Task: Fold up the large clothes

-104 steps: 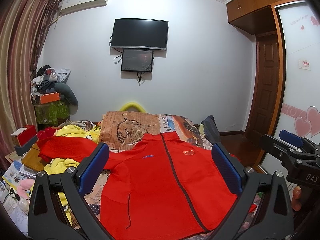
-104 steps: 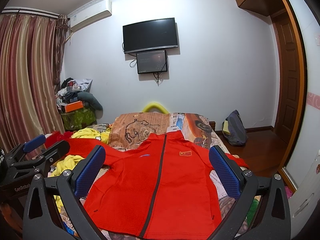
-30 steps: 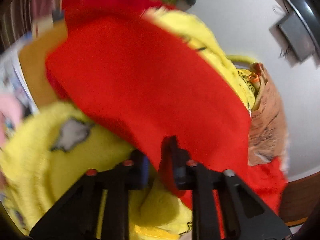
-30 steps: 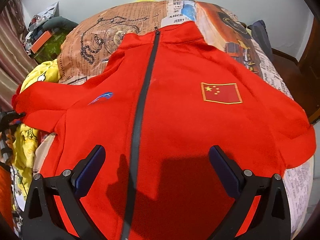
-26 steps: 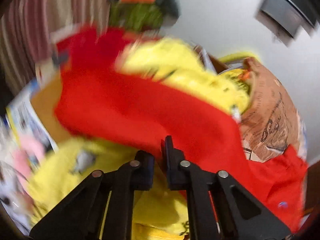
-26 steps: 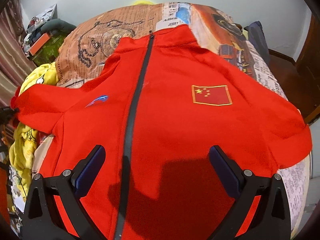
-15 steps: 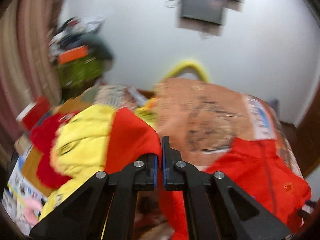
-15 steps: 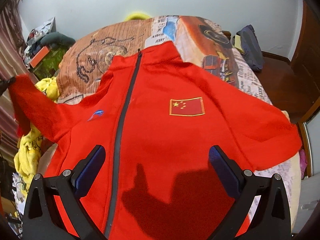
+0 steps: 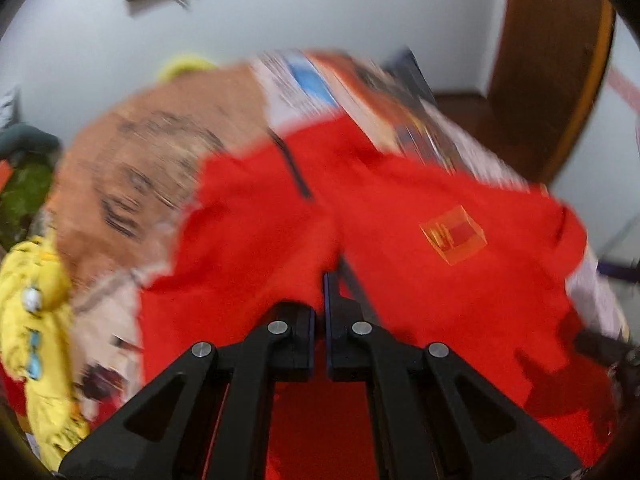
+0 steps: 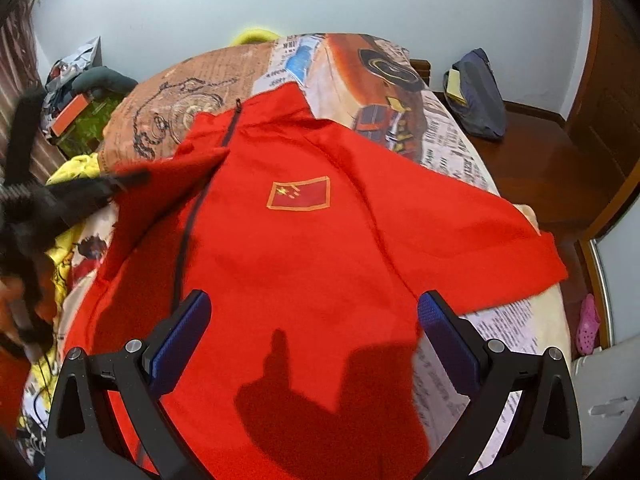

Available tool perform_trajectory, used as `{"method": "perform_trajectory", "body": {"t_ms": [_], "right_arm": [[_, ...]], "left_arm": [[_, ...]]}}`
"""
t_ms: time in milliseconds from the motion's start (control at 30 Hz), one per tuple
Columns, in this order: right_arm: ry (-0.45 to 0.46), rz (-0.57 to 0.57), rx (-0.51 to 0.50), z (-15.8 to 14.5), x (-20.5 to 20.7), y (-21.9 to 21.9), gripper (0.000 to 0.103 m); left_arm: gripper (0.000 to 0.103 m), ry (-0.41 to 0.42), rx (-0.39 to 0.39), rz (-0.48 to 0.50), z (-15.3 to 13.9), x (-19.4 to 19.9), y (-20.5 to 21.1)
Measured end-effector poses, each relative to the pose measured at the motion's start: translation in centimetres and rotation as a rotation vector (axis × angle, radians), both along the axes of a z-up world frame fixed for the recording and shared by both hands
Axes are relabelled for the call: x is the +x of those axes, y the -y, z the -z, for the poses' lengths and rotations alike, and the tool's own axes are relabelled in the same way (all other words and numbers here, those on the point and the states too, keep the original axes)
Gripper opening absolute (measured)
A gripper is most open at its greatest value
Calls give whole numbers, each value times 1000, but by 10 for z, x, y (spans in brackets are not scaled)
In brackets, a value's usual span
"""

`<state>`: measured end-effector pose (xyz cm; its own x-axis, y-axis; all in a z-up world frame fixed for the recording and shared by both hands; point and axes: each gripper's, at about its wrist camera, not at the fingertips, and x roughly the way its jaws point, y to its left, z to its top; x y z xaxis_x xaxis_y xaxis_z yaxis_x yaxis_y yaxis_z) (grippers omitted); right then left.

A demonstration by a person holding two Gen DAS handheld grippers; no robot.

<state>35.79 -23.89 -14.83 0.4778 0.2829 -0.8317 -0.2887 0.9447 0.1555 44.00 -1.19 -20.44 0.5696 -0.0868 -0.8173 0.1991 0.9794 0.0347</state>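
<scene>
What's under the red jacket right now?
The jacket lies on a bed covered in a newspaper-print sheet, which shows around its collar and far sleeve. Whatever sits directly beneath the jacket's body is hidden.

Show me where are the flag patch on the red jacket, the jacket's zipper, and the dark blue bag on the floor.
flag patch (image 10: 299, 193), right wrist view, middle of the patch.
zipper (image 10: 188, 224), right wrist view, on the dark zip line below the folded sleeve.
dark blue bag (image 10: 478, 96), right wrist view, on its front side.
</scene>
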Motion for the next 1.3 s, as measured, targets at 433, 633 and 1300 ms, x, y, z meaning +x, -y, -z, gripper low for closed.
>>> {"method": "perform_trajectory", "body": {"t_ms": [433, 633, 1300], "right_arm": [[26, -49, -47, -9, -14, -9, 103], [99, -103, -73, -31, -18, -47, 103], [31, -477, -318, 38, 12, -259, 101]], "left_arm": [[57, -86, -80, -34, 14, -39, -16], [75, -13, -46, -184, -12, -63, -91], [82, -80, -96, -451, 48, -106, -263]]}}
